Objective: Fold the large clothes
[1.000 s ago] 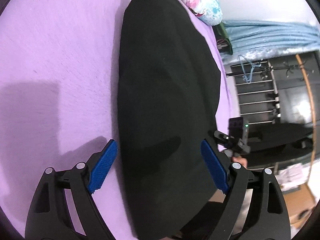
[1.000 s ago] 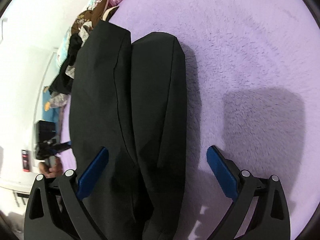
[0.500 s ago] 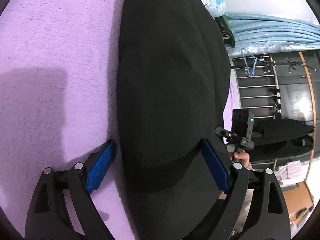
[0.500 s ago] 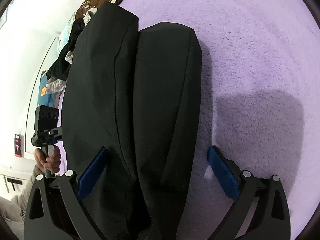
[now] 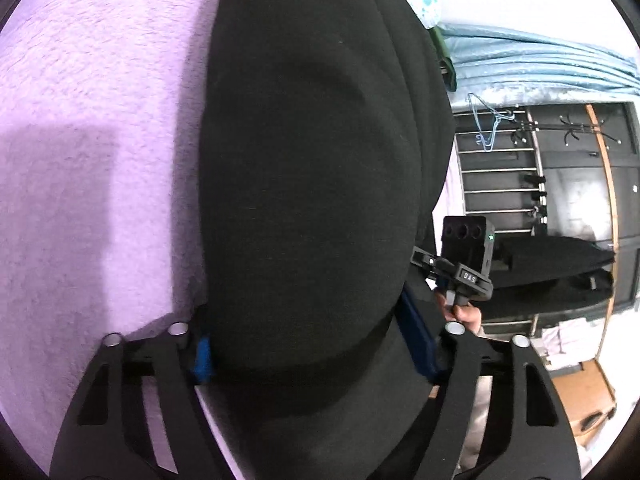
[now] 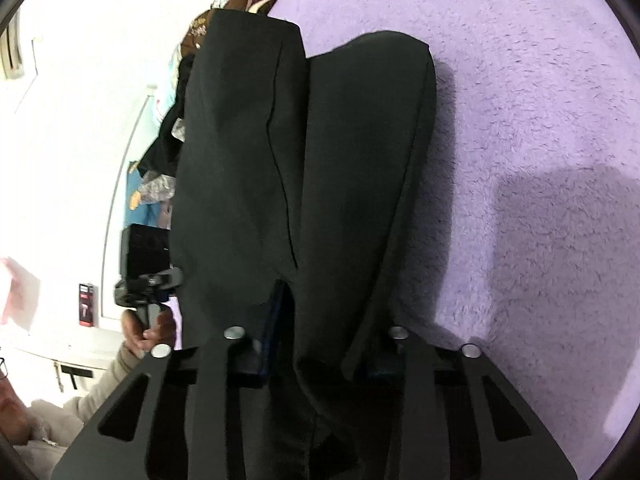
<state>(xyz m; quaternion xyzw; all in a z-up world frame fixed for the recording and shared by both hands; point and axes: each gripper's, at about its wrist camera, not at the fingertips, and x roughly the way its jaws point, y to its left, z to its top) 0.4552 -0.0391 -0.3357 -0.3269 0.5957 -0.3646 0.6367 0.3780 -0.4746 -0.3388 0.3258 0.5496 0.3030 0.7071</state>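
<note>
Purple fleece blanket (image 5: 92,152) fills the ground to the left of the left tongs (image 5: 312,356), with a square shadow lying on it. Left tongs: jaws set wide, the blue pads (image 5: 202,356) straddling the near end of the black garment (image 5: 312,168). The left pad touches the cloth's edge; the right pad is mostly hidden under the cloth. Whether the pads press the cloth cannot be told; the gap between them is wide and filled with fabric. Garment runs straight ahead from between the fingers as one long dark mound. To the right of the left tongs, just beside its right finger, the other handheld unit (image 5: 466,256) shows, held by a hand (image 5: 464,314). Farther right: a blue curtain (image 5: 540,68), a metal rack (image 5: 500,176) with a blue hanger (image 5: 486,124).

Right wrist view: to the left of the right tongs (image 6: 320,354), a hand (image 6: 148,328) holds the other unit (image 6: 146,264) against a white wall. Right tongs: jaws drawn in close, nipped on a bunched fold of the black garment (image 6: 312,168); the left blue pad (image 6: 272,336) shows against the cloth, the right pad is buried in it. Garment extends ahead in two long lobes side by side, parted by a seam. Blanket (image 6: 540,160) lies to the right, shadowed.
</note>
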